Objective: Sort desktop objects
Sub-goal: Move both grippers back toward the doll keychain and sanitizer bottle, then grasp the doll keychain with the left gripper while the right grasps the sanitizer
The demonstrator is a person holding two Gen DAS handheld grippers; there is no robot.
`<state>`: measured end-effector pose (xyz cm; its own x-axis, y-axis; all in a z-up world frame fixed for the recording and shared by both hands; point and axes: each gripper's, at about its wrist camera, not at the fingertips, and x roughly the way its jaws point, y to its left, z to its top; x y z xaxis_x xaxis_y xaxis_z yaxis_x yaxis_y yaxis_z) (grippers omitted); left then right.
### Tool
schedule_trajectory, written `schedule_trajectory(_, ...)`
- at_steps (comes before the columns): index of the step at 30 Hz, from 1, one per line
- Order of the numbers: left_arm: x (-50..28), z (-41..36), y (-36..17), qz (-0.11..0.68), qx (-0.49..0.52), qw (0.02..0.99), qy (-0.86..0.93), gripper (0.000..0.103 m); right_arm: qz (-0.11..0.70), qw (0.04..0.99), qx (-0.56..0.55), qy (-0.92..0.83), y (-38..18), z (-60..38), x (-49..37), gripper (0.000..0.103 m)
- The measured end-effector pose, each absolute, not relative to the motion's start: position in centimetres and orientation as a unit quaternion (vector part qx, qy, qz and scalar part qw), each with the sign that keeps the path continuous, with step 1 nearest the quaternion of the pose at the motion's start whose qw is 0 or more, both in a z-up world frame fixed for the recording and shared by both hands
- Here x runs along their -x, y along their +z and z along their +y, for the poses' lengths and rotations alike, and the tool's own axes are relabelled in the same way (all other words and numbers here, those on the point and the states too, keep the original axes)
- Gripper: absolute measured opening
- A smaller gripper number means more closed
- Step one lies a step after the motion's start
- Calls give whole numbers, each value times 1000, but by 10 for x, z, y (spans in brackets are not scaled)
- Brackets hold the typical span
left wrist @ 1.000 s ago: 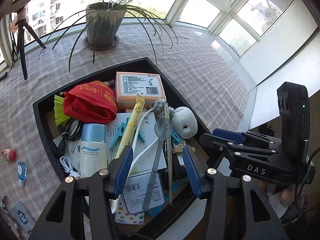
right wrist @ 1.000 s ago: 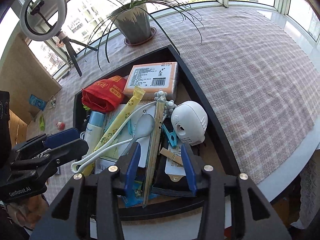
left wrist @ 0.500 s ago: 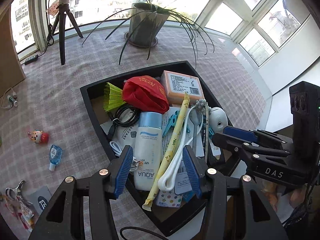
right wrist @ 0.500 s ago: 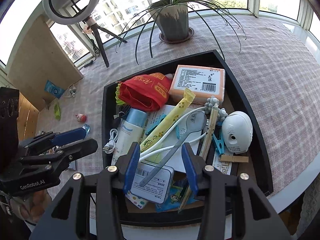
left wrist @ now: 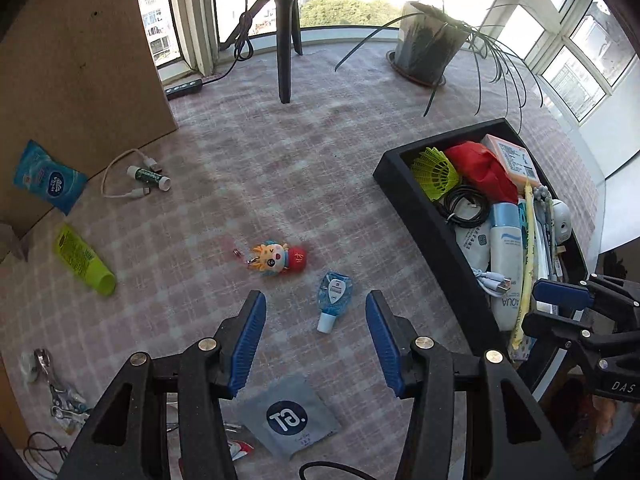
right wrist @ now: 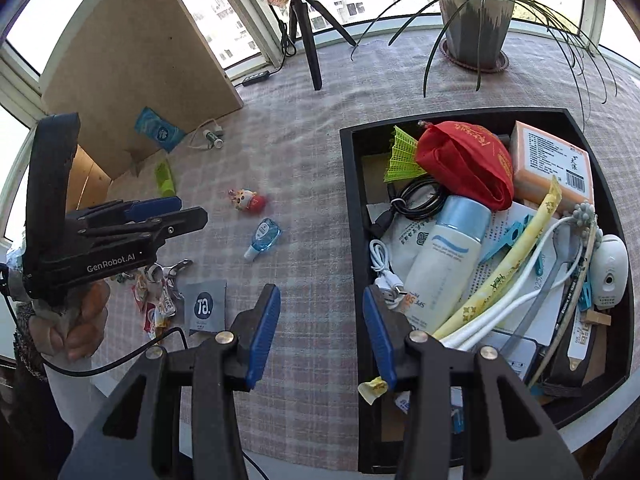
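Left gripper (left wrist: 316, 342): jaws parted, nothing between them, poised above the checked cloth of the counter (left wrist: 248, 184). Landmark: black tray (right wrist: 348, 216), crowded with goods. Small blue bottle (left wrist: 333, 295): on the cloth just beyond the left gripper's fingertips, to the left of the tray, white cap toward the gripper. Dragon figurine (left wrist: 278, 258) with red body: lying just beyond the bottle, farther from the tray. Grey packet (left wrist: 288, 416) with a round dark logo: flat on the cloth beneath the left gripper. Green tube (left wrist: 84, 260), blue tissue pack (left wrist: 48, 182), small green stick with white cable (left wrist: 150, 176): well left of the tray, near a brown board (left wrist: 76, 60). Right gripper (right wrist: 320, 330): jaws likewise parted and empty, over the tray's left wall, its right finger above the tray interior. Inside the tray: white sunscreen bottle (right wrist: 444, 260), red pouch (right wrist: 468, 160), yellow-green shuttlecock (right wrist: 402, 156), orange box (right wrist: 552, 164), coiled black cable (right wrist: 416, 200), small white camera (right wrist: 608, 268). Beyond the tray: potted plant (right wrist: 476, 12) and tripod (right wrist: 308, 32).
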<state>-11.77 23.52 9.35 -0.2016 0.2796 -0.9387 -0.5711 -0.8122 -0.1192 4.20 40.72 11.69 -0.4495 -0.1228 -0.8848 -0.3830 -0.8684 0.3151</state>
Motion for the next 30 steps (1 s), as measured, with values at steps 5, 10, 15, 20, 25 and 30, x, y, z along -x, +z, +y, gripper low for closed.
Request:
schedule_trajectory(5,142,232,78,155,570,301,749,50,261,85,532,801,87,368,-13,43)
schedule_trajectory(10,164,245,57,158,585,313,731,49,286,100,537,788,59,341,9,43)
schedule_trajectory(15,180,260,34,154,601,326,713,48,294,122,538,780,41,330,28,43)
schedule_trajectory(20,196,261,11,130,631,322,694,40,291,149,538,777,26,328,45,43)
schedule_trajectory(25,198,254,2,117,637,339,682,37,299,162,540,770,12,330,53,43)
schedule_trajectory(30,191,243,4,118,633,348,681,37,279,169,549,770,2,325,63,43)
